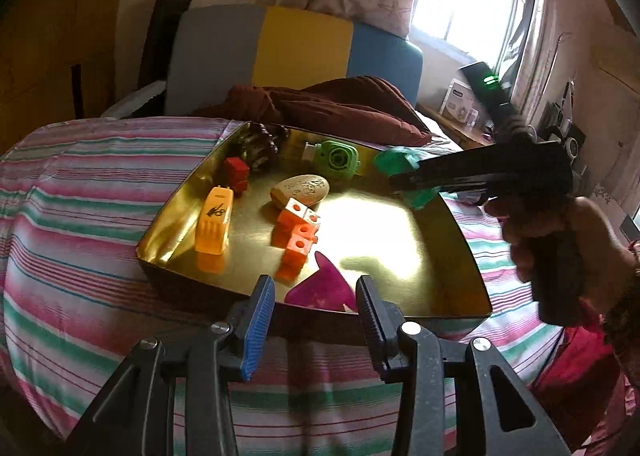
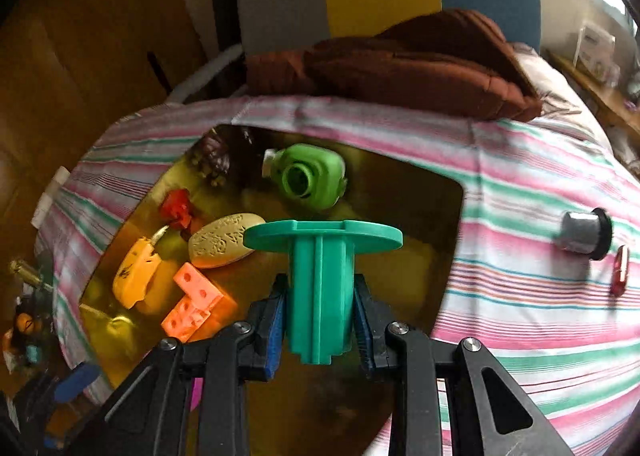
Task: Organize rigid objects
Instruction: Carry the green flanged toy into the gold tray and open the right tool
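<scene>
A shiny gold tray [image 1: 452,256] lies on the striped bed. It holds a yellow block [image 1: 215,222], orange cube pieces [image 1: 298,234], a beige oval [image 1: 301,189], a green toy camera [image 1: 335,158], a red block [image 1: 236,172], dark beads [image 1: 260,142] and a magenta piece [image 1: 320,288]. My left gripper [image 1: 314,310] is open and empty at the tray's near edge. My right gripper [image 2: 320,308] is shut on a teal flanged spool [image 2: 322,276], held above the tray [image 2: 420,192]; the spool also shows in the left wrist view [image 1: 400,166].
A brown quilt [image 1: 340,106] lies behind the tray, before a grey, yellow and blue headboard [image 1: 304,44]. On the sheet right of the tray lie a grey-and-black knob [image 2: 586,232] and a small red object [image 2: 620,270]. A wooden shelf with boxes [image 1: 460,104] stands under the window.
</scene>
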`<control>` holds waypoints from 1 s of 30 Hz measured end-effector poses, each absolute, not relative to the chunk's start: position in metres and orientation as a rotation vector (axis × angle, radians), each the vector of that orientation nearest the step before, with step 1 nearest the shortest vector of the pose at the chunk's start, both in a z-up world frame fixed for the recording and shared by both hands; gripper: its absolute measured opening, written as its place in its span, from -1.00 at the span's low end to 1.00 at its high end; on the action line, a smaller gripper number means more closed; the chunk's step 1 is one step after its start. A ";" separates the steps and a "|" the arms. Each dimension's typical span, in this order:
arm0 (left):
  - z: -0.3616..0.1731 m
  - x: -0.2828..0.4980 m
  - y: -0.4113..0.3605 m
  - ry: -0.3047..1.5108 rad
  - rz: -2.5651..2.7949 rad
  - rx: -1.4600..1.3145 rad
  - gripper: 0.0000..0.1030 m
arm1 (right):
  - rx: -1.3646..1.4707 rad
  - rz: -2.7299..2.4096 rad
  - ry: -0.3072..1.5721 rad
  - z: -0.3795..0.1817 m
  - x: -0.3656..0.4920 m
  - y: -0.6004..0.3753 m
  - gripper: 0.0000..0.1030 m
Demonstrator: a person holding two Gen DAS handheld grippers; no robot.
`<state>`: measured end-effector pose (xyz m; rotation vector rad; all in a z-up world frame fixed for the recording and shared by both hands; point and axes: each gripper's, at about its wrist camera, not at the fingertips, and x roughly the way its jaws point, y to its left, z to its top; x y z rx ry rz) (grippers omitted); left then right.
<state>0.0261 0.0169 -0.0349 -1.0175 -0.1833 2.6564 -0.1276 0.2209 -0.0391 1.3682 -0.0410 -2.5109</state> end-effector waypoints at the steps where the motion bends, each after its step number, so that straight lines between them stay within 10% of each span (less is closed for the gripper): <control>1: -0.035 0.026 0.016 -0.187 2.656 -1.019 -0.18 | 1.390 -2.508 -0.044 -0.045 -0.132 0.217 -0.41; 30: -0.026 0.035 0.029 -0.123 2.652 -1.004 -0.18 | 1.340 -2.550 -0.224 -0.026 -0.119 0.242 -0.15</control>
